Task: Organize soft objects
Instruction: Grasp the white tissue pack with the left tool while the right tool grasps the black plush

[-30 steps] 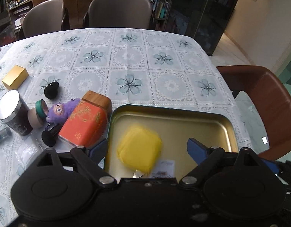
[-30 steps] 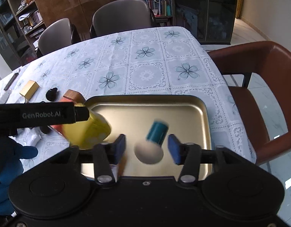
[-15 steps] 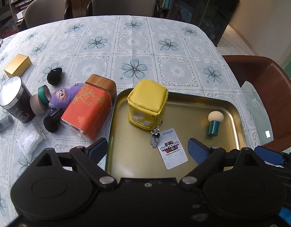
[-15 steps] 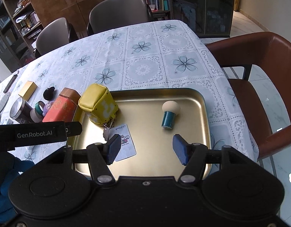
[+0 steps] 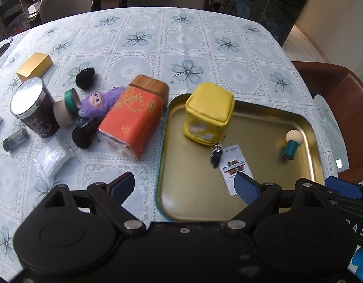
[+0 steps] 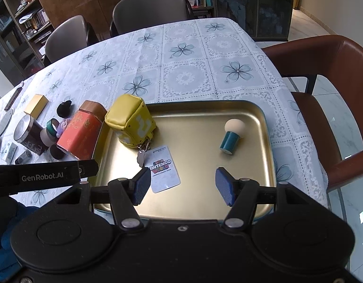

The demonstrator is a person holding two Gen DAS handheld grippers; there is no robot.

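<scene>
Both pairs of blue fingers stand apart and hold nothing: the left gripper [image 5: 183, 186] hangs over the near left rim of the gold tray [image 5: 193, 202], the right gripper [image 6: 182, 184] over the tray's near middle. Just past the right fingers a white tag [image 6: 165, 172] lies flat, its long side running away from the camera toward the yellow plush cube [image 6: 130, 121], to which it is clipped. The cube sits upright in the tray's far left corner, against the rim. The small puff with a teal handle [image 6: 231, 136] lies tilted near the right wall, cream head pointing away, handle toward the camera. Between cube and puff the tray floor is bare. Left of the tray, touching its rim, an orange tin [image 5: 132, 122] lies on its side; beyond it lie a purple plush doll [image 5: 99, 102] and a black pompom [image 5: 85, 78]. A second ago both grippers were low over the cube and puff; they have since drawn back, leaving both in the tray.
</scene>
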